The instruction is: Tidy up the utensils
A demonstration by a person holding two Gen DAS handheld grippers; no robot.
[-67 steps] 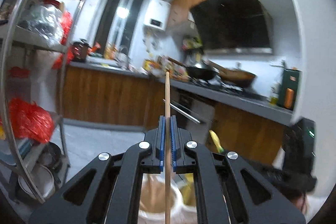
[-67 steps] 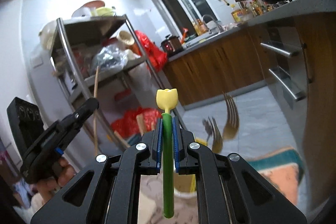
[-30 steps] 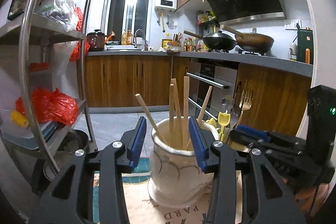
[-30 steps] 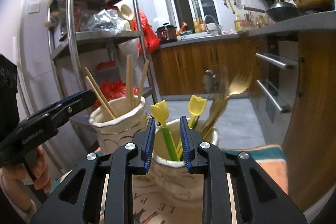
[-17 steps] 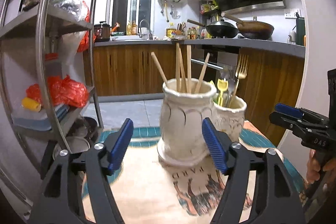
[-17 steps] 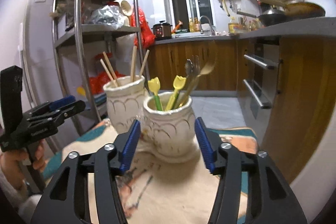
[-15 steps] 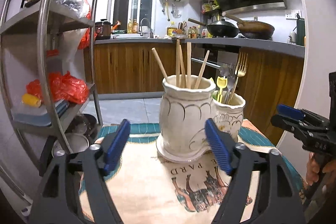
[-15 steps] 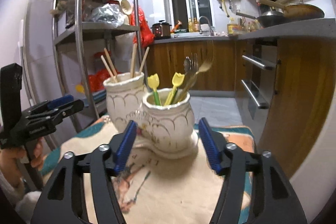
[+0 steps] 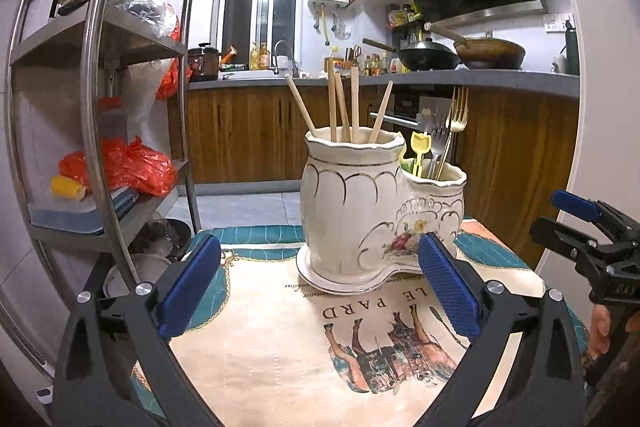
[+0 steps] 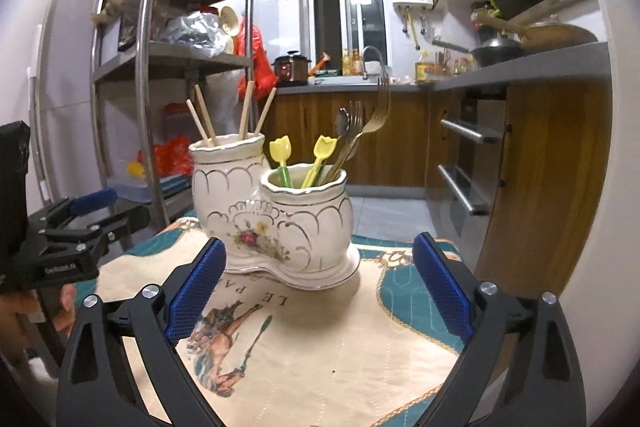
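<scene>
A white double ceramic utensil holder (image 9: 360, 211) stands on a printed cloth; it also shows in the right wrist view (image 10: 272, 223). Its taller pot holds several wooden chopsticks (image 9: 344, 107). Its lower pot holds yellow tulip-topped picks (image 10: 324, 151), forks and a spoon (image 10: 360, 131). My left gripper (image 9: 320, 279) is wide open and empty, in front of the holder. My right gripper (image 10: 320, 283) is wide open and empty, also short of the holder. Each gripper shows at the edge of the other's view.
The holder sits on a small table covered by a beige and teal cloth (image 9: 280, 339) with a horse print. A steel shelf rack (image 9: 100, 107) stands to the left. Wooden cabinets and an oven (image 10: 468, 163) line the back and right.
Both grippers released their utensils into the holder, opened wide and drew back from it. The chopstick and the tulip pick now stand in the pots.
</scene>
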